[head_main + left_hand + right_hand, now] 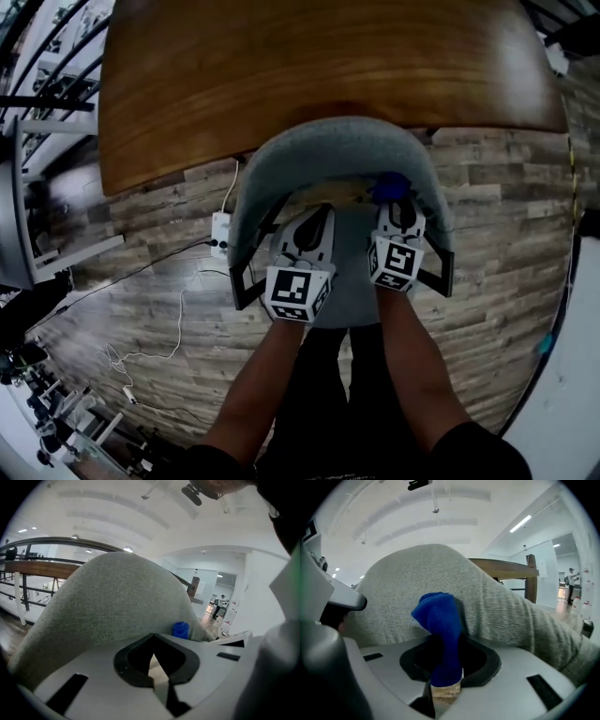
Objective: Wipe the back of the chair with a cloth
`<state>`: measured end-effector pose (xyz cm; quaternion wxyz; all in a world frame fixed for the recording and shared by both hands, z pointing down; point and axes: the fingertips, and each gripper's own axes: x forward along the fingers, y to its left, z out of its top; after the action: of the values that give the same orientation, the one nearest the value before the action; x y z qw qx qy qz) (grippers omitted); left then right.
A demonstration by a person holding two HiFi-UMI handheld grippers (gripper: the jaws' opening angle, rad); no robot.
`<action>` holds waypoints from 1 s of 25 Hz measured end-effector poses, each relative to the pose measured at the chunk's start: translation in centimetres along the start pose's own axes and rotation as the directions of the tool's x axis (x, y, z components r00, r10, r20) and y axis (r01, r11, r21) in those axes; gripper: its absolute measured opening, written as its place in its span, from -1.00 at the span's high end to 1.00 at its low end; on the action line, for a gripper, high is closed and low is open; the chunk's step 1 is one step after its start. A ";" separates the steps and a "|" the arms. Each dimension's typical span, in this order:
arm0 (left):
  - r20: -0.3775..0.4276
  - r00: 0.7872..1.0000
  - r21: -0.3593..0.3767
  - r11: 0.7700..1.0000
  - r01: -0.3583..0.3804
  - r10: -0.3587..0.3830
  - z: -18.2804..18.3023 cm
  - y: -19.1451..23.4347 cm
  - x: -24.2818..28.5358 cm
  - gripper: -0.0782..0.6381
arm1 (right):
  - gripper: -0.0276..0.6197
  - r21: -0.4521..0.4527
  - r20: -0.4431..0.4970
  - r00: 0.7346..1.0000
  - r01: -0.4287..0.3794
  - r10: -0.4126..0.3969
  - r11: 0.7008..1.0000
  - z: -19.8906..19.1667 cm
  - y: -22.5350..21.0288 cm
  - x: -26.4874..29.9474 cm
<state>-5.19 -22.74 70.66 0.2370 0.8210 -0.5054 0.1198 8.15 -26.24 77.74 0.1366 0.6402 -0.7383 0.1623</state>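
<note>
the chair back point(342, 150) is a grey curved shell. in the head view its long axis runs from left to right and its hollow side faces the person. its outer side is turned to the wooden table point(309, 66).

the blue cloth point(389, 187) is at the inner face of the back, on the right part. in the right gripper view the cloth point(440, 630) stands up from the jaws, with its long axis along them, and its bunched top seems to touch the grey fabric point(497, 602).

the right gripper point(397, 206) is clamped on the lower end of the cloth. the left gripper point(321, 221) is just beside it, over the seat, and points at the middle of the back. in its own view the left gripper point(153, 656) has its jaws pressed together with nothing between them, and the cloth point(180, 630) shows behind them to the right.

both forearms reach forward and down, nearly parallel. a white cable point(178, 319) lies on the plank floor point(141, 272), left of the chair.
</note>
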 end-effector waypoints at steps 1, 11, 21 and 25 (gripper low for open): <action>-0.003 1.000 0.006 1.000 0.018 -0.018 0.0 -0.6 0.3 0.76 | 0.59 0.012 -0.001 1.000 0.020 -0.020 1.000 -0.1 -0.6 -0.3; -0.028 0.984 0.078 0.981 0.176 -0.175 0.0 -6.6 1.3 0.76 | 0.59 0.153 -0.031 0.975 0.224 -0.222 0.962 -1.2 -5.5 -4.4; -0.042 0.971 0.107 0.965 0.239 -0.235 -0.7 -9.6 -1.1 0.76 | 0.59 0.205 -0.045 0.950 0.311 -0.309 0.928 -2.5 -7.6 -9.0; -0.025 0.971 0.114 0.964 0.239 -0.238 0.3 -10.1 -3.1 0.76 | 0.59 0.182 -0.019 0.962 0.272 -0.273 0.945 -0.6 -7.2 -10.5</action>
<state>2.28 -16.66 66.37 0.2043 0.8876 -0.3938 0.1240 16.73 -17.46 74.50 0.0961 0.7465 -0.6251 0.2067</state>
